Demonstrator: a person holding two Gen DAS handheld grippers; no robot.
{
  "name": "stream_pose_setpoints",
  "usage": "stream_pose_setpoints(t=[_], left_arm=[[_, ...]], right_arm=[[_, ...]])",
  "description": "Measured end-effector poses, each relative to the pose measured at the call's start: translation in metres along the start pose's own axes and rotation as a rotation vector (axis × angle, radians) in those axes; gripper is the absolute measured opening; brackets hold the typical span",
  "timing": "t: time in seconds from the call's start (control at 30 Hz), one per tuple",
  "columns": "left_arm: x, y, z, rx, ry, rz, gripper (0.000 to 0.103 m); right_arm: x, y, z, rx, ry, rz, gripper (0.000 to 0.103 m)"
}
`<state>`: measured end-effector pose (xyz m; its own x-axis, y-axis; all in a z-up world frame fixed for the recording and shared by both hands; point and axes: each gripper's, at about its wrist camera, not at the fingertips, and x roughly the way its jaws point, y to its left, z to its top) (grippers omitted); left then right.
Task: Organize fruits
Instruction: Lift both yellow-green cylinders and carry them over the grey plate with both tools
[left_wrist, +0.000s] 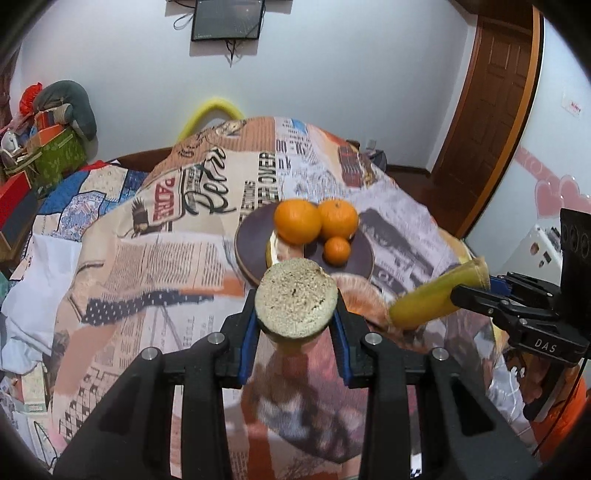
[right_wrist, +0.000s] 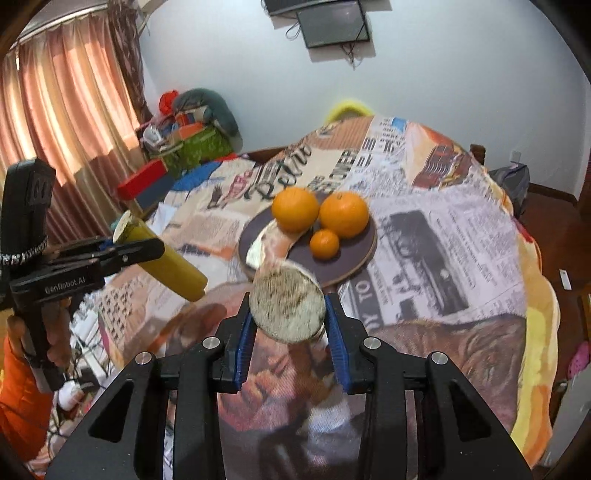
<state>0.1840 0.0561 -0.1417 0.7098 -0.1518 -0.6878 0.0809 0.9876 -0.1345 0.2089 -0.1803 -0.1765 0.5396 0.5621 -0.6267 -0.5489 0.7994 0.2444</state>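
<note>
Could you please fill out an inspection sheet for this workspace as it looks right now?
Surface: newspaper-print cloth covers the table; blurred close to the cameras.
Job's things: dark plate holds the left large orange, the right large orange, a small orange and a pale slice.
Clutter: pile of boxes and bags by the wall.
Grippers: left hand-held gripper shut on the left yellow piece; right hand-held gripper shut on the right yellow piece.
Cables: loose cables hang below the wall screen.
Surroundings: curtains, wooden door.
</note>
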Motion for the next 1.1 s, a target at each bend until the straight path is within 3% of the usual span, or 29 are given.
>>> stream_pose_setpoints(t=[0.23,0.73,1.1], left_arm=[[0.010,0.000,0.016,0.000,-0.023,0.009,0.035],[0.060,-0.005,0.047,0.025,-0.021,0.003,0.035],[0.106,-0.017,0.057,0.039,0.034,-0.061,0.035]], right_arm=[[-0.002,-0.011,0.019,0.012,-0.056,-0.025,0.033],[0.024,-0.032,0.040,0.034,-0.069,-0.042,0.033],[0.048,-0.041,0.055,0.014,-0.053,-0.056,0.033]])
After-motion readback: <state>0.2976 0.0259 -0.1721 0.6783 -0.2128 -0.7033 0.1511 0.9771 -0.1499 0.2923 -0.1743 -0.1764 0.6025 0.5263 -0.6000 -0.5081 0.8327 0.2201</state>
